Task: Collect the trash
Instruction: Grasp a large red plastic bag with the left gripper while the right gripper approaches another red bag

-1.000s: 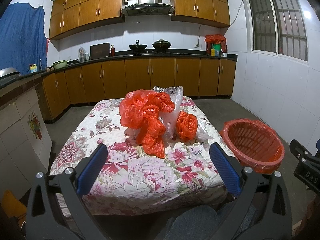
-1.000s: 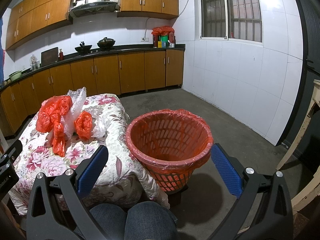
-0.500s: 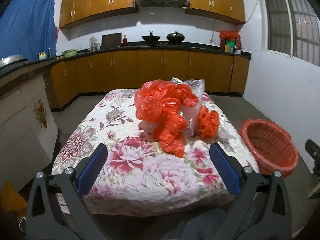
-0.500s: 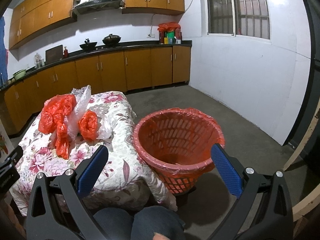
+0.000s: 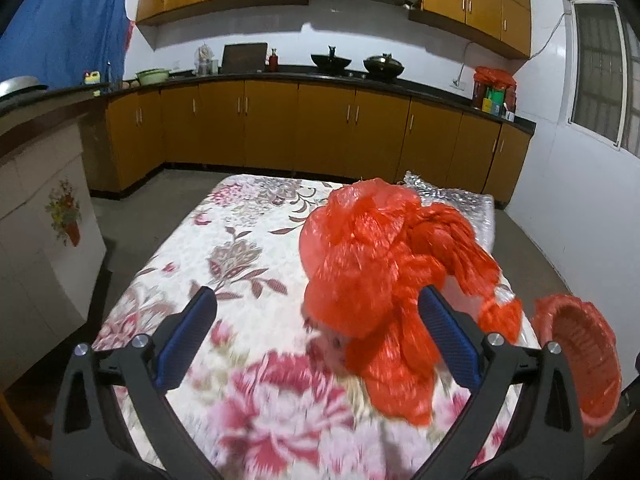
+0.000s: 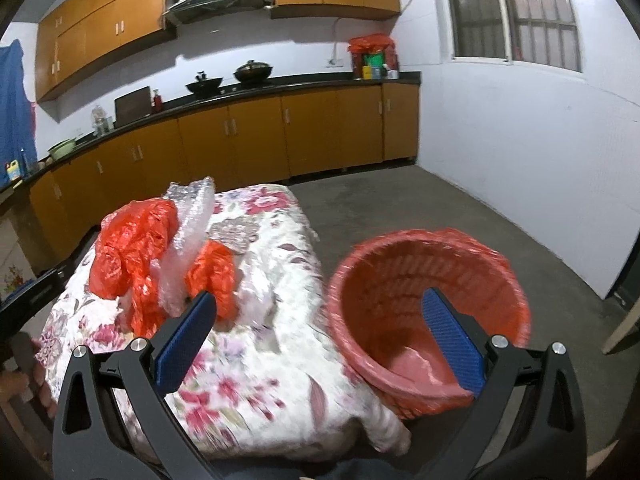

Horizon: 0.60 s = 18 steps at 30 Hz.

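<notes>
The tabletop [image 5: 248, 240], under a flowered cloth, fills the space ahead of the left claw [image 5: 316, 334], whose fingers stand wide apart and hold nothing. The trash sits ahead and to the right of that claw: a big crumpled red bag [image 5: 372, 264] lying against the right finger, clear bubble wrap [image 5: 460, 200] behind it, and a smaller red bag [image 6: 212, 272] beyond. To pick the big bag up well, I would shift the claw rightward until the bunched middle sits between both fingers, then close on the thick folds, not a loose flap. The right claw [image 6: 318, 334] is also spread and empty, with the lined red basket [image 6: 400, 280] just ahead of its right finger. The basket stands on the floor hard by the tabletop's right edge, so the carry looks short; open floor lies beyond it.
</notes>
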{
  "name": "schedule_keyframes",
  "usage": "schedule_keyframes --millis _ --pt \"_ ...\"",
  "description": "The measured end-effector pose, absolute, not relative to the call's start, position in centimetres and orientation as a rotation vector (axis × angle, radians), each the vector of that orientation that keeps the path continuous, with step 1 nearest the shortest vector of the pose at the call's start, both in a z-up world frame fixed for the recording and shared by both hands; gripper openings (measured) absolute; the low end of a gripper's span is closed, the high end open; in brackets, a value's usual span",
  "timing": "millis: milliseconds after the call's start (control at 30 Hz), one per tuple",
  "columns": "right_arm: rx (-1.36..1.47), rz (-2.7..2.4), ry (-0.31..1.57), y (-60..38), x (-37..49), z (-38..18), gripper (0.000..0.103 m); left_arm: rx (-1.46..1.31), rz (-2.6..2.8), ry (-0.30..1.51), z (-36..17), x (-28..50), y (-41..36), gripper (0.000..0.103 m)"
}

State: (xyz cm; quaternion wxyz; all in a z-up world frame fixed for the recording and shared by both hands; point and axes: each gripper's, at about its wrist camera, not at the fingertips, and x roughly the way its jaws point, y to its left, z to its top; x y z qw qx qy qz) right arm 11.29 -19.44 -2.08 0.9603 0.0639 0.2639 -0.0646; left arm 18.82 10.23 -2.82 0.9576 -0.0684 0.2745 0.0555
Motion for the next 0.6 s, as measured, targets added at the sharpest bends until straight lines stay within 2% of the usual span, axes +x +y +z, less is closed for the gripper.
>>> schedule_keyframes --millis 200,333,400,467,500,567,600 --pt "0.108 -0.085 0.557 -17.8 15.5 -3.0 0.101 -0.103 0.081 0.625 -4.5 24.1 9.5 0.09" --pt "0.103 -0.06 0.56 -17.4 17.2 -3.2 0.101 -0.093 0.07 0.665 -5.7 26.5 9.4 0.078" --pt "0.096 -0.05 0.561 -17.1 17.8 -3.3 0.101 -0.093 0.055 0.687 -6.4 27.3 9.4 0.069" --pt "0.088 -0.044 0.565 -16.8 18.4 -3.4 0.101 -0.091 0.036 0.704 -6.9 27.8 9.3 0.055" --pt "0.086 -0.043 0.569 -16.7 18.7 -3.5 0.101 -0.09 0.03 0.706 -7.0 28.0 9.3 0.05" --pt "0.084 -0.042 0.576 -16.8 19.1 -4.0 0.101 -0.085 0.011 0.704 -7.2 28.0 9.1 0.033" --pt "0.086 -0.041 0.581 -16.8 19.3 -4.1 0.101 -0.081 0.004 0.699 -7.2 27.8 9.0 0.031"
